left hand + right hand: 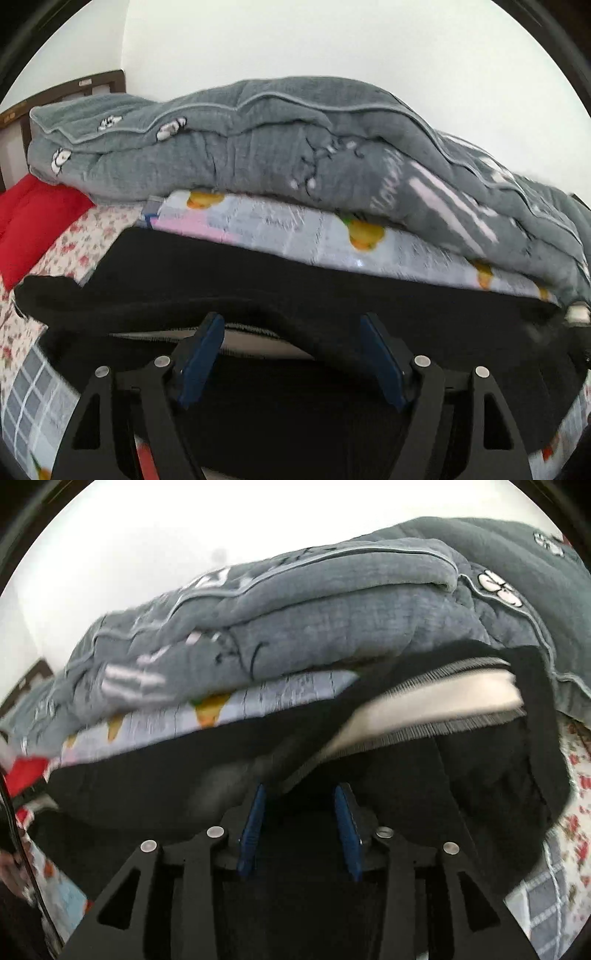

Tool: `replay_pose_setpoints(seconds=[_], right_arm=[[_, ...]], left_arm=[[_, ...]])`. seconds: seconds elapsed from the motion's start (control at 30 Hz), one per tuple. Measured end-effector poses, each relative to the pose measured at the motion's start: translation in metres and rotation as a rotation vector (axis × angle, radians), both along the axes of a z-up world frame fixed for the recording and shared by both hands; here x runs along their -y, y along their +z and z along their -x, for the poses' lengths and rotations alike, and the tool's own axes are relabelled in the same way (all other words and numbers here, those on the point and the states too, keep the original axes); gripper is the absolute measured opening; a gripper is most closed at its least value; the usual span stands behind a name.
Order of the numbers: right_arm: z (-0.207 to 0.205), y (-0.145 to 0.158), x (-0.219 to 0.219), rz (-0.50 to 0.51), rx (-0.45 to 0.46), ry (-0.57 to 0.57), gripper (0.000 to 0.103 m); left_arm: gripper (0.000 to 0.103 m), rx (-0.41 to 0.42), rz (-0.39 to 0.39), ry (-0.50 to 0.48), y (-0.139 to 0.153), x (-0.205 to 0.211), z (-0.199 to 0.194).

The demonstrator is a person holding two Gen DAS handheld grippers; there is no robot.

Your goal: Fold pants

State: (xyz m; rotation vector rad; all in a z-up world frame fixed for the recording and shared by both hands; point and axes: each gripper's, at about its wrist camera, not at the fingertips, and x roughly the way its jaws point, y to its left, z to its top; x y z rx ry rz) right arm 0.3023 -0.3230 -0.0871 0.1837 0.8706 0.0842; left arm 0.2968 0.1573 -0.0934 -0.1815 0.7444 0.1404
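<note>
Left wrist view: my left gripper (pixel 291 325) fills the lower centre, its blue pads (pixel 201 360) spread wide, nothing pinched between them. The black pants (pixel 258 273) lie across the middle of the frame just beyond the fingertips, a rolled edge and a pale inner band crossing behind the tips (whether a pad brushes the cloth I cannot tell). Above them a printed sheet (pixel 295 225) shows as a strip, and a grey quilt (pixel 258 147) is heaped over it. A red cushion (pixel 33 221) sits at far left, partly cut by the lens rim; the floral bedcover (pixel 85 236) beside it is blurred.

Right wrist view: my right gripper (pixel 300 797) stands partly spread, pads apart, gripping nothing. The pants (pixel 184 775) fill the centre, and their waistband (pixel 443 701) with white lining gapes open at upper right. The quilt (pixel 332 620) lies behind, smeared by motion. The left margin is too blurred to read.
</note>
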Motion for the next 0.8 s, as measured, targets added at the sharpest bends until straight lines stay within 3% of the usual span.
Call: replay_pose_setpoints(seconds=[0.23,0.4,0.5,0.6,0.8], right_arm=[[0.074,-0.010,0.018,0.001,-0.026,-0.017,0.047],[0.103,-0.027,0.031,-0.015,-0.067,-0.033,0.051],[0.103,-0.039,0.040,-0.065,-0.108,-0.043,0.051],[0.100,-0.051,0.052,-0.157,-0.124,-0.073,0.051],[0.078,-0.057,0.059,-0.196,-0.126,-0.105,0.051]], left_arm=[[0.074,-0.072,0.124,-0.024,-0.020,-0.005,0.067],[0.074,-0.143,0.209,-0.041,-0.046,-0.007,0.099],[0.074,-0.188,0.263,-0.007,-0.062,-0.014,0.093],[0.074,-0.157,0.294,0.049,-0.064,-0.022,0.087],[0.067,-0.129,0.314,0.104,-0.069,-0.030,0.060]])
